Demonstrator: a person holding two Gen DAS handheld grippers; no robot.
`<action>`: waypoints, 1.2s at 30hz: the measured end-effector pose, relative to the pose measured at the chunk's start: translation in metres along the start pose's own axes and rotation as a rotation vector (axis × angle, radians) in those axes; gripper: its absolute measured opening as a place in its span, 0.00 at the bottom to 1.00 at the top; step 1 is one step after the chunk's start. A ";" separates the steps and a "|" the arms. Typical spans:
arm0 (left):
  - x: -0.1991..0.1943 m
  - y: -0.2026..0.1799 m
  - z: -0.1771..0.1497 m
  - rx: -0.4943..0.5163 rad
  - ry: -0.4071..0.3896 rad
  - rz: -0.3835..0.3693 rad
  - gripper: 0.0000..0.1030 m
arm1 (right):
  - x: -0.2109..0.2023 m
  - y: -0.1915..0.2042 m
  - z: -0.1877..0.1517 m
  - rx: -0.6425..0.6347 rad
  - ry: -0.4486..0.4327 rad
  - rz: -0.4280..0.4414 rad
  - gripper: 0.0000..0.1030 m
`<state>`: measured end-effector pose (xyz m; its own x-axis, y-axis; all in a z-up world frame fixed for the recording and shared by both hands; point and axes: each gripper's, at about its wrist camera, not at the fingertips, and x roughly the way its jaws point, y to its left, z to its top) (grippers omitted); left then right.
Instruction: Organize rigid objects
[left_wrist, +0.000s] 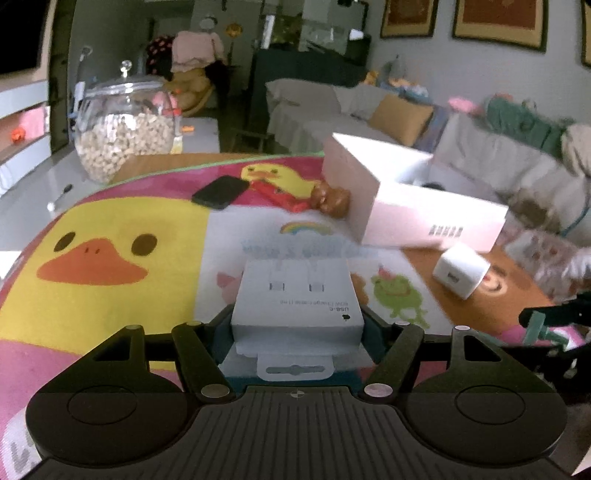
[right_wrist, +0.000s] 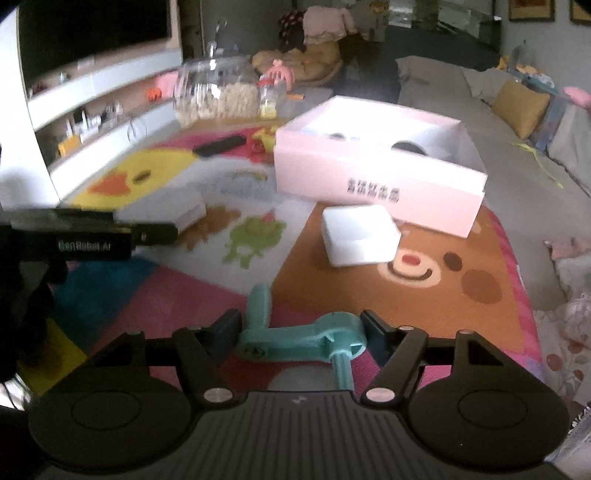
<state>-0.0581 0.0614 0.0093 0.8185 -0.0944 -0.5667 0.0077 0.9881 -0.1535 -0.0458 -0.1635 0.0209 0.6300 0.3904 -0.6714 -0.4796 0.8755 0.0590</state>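
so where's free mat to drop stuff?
Bare: the yellow duck panel left of the white USB-C cable box, and the brown bear panel below the small white cube box. Crowded: beside the open pink-white cardboard box, by the black phone.

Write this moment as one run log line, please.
left gripper: shut on cable box | right gripper: around teal crank | pink box: open | white cube: on mat

pink box contents mostly hidden, label perhaps blurred
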 end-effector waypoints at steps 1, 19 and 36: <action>-0.002 -0.001 0.004 0.005 -0.011 -0.015 0.71 | -0.006 -0.003 0.005 0.011 -0.018 0.003 0.68; 0.020 -0.065 0.137 0.140 -0.220 -0.238 0.71 | -0.042 -0.078 0.078 0.147 -0.223 -0.042 0.69; 0.022 -0.002 0.057 -0.027 0.011 -0.216 0.71 | 0.039 -0.029 0.013 -0.223 -0.033 -0.134 0.81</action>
<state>-0.0075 0.0640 0.0438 0.7934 -0.3048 -0.5269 0.1666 0.9413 -0.2936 0.0004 -0.1705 0.0027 0.7147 0.2869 -0.6379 -0.5108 0.8371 -0.1958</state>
